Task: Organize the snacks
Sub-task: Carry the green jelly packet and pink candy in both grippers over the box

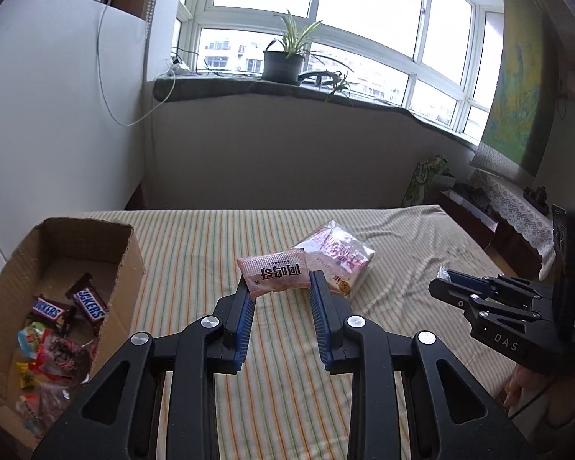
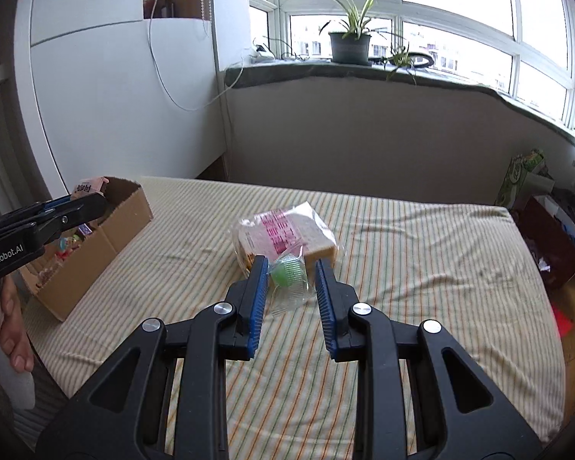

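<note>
My left gripper (image 1: 278, 281) is shut on a small pink snack packet (image 1: 274, 274) with dark lettering, held above the striped cloth. My right gripper (image 2: 290, 268) is shut on a clear wrapper with a green candy (image 2: 287, 278) inside. A cardboard box (image 1: 128, 264) at the left holds Snickers bars (image 1: 88, 301) and several bright sweets. A wrapped slice of bread in a clear pink-printed bag (image 1: 335, 258) lies on the cloth ahead of both grippers. In the right wrist view the left gripper (image 2: 92, 201) hangs over the box's (image 2: 122, 226) near end with the pink packet (image 2: 90, 188).
The striped cloth (image 2: 421, 268) covers a table that ends at a low wall under a window sill with a potted plant (image 1: 283, 61). A cable hangs down the white wall at the left. Bags and boxes stand on the floor at the right. A hand (image 2: 13, 329) shows at the left edge.
</note>
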`<action>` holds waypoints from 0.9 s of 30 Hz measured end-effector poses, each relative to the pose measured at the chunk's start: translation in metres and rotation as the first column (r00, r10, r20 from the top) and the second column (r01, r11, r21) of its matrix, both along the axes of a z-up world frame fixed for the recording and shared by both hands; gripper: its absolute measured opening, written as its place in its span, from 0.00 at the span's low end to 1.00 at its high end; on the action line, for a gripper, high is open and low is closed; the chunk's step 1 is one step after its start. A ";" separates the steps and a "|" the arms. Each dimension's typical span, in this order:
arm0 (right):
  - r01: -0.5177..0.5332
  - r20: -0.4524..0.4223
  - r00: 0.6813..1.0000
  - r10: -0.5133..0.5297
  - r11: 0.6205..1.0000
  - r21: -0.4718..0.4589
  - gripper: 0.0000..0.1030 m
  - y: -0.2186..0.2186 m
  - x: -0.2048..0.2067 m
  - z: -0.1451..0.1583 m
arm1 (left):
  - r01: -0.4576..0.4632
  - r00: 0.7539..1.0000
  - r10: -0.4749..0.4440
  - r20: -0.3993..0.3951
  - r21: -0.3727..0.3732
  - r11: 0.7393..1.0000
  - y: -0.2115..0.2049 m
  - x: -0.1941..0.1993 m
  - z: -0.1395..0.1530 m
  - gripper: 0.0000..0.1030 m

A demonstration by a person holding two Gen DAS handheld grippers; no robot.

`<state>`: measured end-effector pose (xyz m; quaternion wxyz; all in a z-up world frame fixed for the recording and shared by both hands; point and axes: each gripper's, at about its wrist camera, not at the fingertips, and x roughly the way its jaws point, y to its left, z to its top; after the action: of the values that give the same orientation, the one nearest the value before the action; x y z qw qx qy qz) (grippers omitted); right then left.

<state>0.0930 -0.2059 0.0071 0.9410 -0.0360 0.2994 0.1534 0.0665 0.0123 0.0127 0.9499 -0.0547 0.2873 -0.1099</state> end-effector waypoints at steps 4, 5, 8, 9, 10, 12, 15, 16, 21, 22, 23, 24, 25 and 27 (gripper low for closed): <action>-0.018 0.082 0.996 0.019 1.000 -0.014 0.25 0.016 -0.019 0.037 | -0.004 0.995 0.005 0.100 -0.014 1.000 0.015 -0.025 0.038 0.26; -0.024 0.092 0.995 0.025 1.000 -0.020 0.25 0.021 -0.022 0.042 | -0.006 0.993 0.008 0.120 -0.016 1.000 0.018 -0.032 0.045 0.26; -0.040 0.104 0.994 0.044 0.999 -0.035 0.25 0.034 -0.030 0.048 | -0.018 0.988 0.022 0.153 -0.026 1.000 0.029 -0.046 0.057 0.26; -0.046 0.103 0.993 0.050 0.998 -0.038 0.25 0.039 -0.032 0.049 | -0.021 0.987 0.026 0.157 -0.030 0.999 0.032 -0.049 0.058 0.26; -0.051 0.102 0.993 0.055 0.998 -0.042 0.25 0.043 -0.034 0.049 | -0.024 0.987 0.029 0.160 -0.034 0.999 0.035 -0.052 0.057 0.26; -0.062 0.101 0.993 0.067 0.997 -0.048 0.25 0.051 -0.037 0.050 | -0.030 0.986 0.036 0.160 -0.040 0.999 0.040 -0.056 0.056 0.26; -0.080 0.094 0.992 0.086 0.995 -0.060 0.25 0.063 -0.038 0.048 | -0.040 0.986 0.047 0.157 -0.048 0.998 0.049 -0.061 0.052 0.26; -0.087 0.093 0.991 0.093 0.994 -0.063 0.26 0.067 -0.038 0.047 | -0.045 0.986 0.052 0.155 -0.052 0.998 0.054 -0.064 0.051 0.26; -0.142 0.076 0.986 0.149 0.986 -0.083 0.26 0.102 -0.037 0.042 | -0.086 0.985 0.095 0.141 -0.073 0.994 0.079 -0.072 0.042 0.26; -0.158 0.071 0.984 0.164 0.984 -0.086 0.26 0.111 -0.036 0.040 | -0.096 0.985 0.106 0.135 -0.078 0.992 0.084 -0.074 0.040 0.26; -0.175 0.065 0.981 0.181 0.980 -0.089 0.26 0.120 -0.035 0.037 | -0.107 0.985 0.117 0.130 -0.082 0.991 0.091 -0.075 0.037 0.26; -0.194 0.060 0.978 0.200 0.977 -0.092 0.26 0.131 -0.035 0.035 | -0.122 0.983 0.132 0.125 -0.085 0.989 0.098 -0.077 0.035 0.26; -0.214 0.054 0.974 0.219 0.972 -0.095 0.26 0.142 -0.034 0.033 | -0.137 0.982 0.147 0.119 -0.088 0.987 0.104 -0.080 0.032 0.26; -0.258 0.040 0.964 0.263 0.961 -0.098 0.26 0.166 -0.033 0.028 | -0.172 0.977 0.182 0.108 -0.093 0.981 0.120 -0.085 0.026 0.26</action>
<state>0.0599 -0.0403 0.0347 0.9176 -0.1223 0.2737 0.2610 -0.0188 0.1325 0.0386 0.9679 -0.1133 0.2209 -0.0398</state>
